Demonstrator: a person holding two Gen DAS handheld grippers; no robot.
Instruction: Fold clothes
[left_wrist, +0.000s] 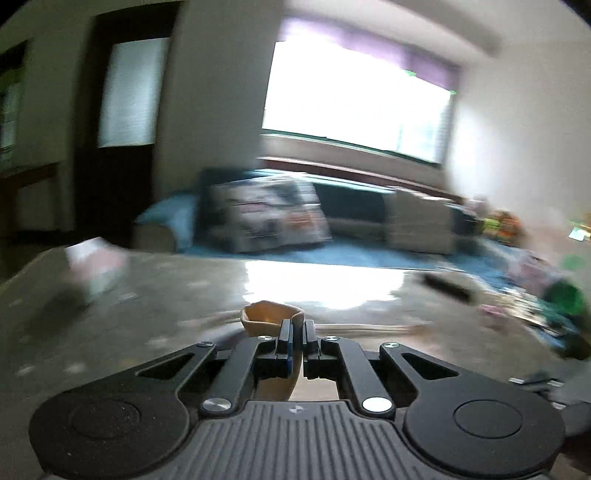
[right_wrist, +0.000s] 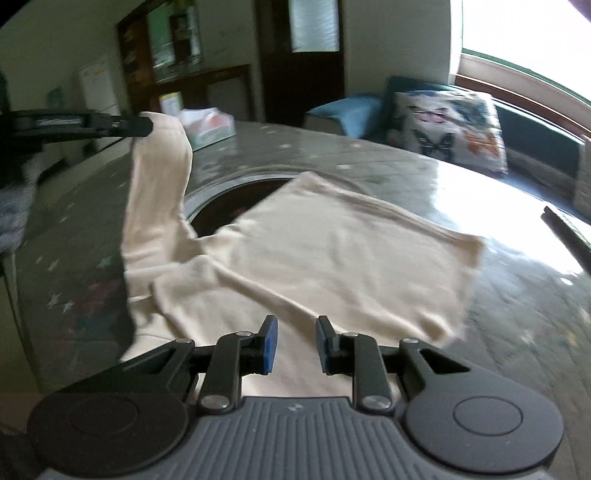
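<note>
A cream garment (right_wrist: 332, 251) lies spread on the round dark table (right_wrist: 369, 162). One sleeve (right_wrist: 159, 192) is lifted up at the left. My left gripper (right_wrist: 142, 124) is shut on the end of that sleeve and holds it above the table. In the left wrist view the left gripper (left_wrist: 298, 326) is closed with a fold of cream cloth (left_wrist: 271, 317) pinched between its fingers. My right gripper (right_wrist: 295, 328) is open and empty, low over the near part of the garment.
A tissue box (right_wrist: 208, 125) stands at the far side of the table. A dark round inset (right_wrist: 229, 199) sits in the table's middle, partly under the garment. A dark flat object (right_wrist: 565, 229) lies at the right edge. A sofa with a butterfly cushion (right_wrist: 450, 125) stands behind.
</note>
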